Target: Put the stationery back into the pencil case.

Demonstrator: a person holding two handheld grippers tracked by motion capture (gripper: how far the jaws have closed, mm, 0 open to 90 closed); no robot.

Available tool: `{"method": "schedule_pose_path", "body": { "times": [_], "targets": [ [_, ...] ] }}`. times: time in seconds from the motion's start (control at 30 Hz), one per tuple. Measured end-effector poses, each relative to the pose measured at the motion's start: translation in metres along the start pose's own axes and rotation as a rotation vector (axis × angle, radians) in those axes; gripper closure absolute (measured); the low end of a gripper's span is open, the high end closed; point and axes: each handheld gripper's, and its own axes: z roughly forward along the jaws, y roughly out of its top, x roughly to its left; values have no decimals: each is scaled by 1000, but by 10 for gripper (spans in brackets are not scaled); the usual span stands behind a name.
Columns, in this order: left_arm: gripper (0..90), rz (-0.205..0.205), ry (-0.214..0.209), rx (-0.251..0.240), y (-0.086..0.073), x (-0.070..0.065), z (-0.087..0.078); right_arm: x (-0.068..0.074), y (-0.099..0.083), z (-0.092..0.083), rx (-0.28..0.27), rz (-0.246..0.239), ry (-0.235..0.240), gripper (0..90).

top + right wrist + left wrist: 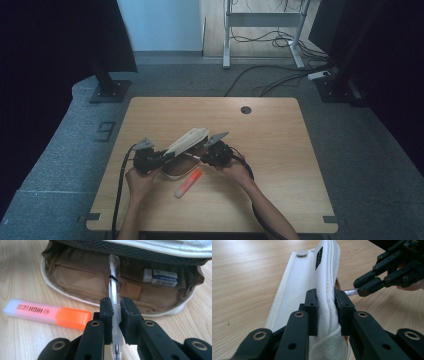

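A white fabric pencil case [186, 142] lies open on the wooden table [280, 150], its lid [312, 287] lifted. My left gripper [326, 312] is shut on the lid's edge and holds it up. My right gripper [115, 320] is shut on a clear pen [113, 277], whose tip points into the tan lining [82, 277] of the case. In the high view the right gripper [207, 156] is at the case's right side and the left gripper [165, 159] at its left. A white eraser [160, 277] lies inside the case.
An orange highlighter [188, 183] lies on the table just in front of the case; it is also at the left of the right gripper view [47, 313]. A round cable hole [245, 109] is at the table's far side. Cables trail from both grippers toward the near edge.
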Motion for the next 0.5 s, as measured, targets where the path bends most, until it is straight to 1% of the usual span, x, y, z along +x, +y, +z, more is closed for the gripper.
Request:
{"method": "schedule_pose_path", "body": {
  "times": [0.2, 0.5],
  "targets": [
    [749, 2, -1, 0, 0, 0, 0, 2, 4, 11, 6, -3, 4, 791],
    [749, -2, -3, 0, 0, 0, 1, 3, 13, 26, 0, -28, -2, 791]
  ]
}}
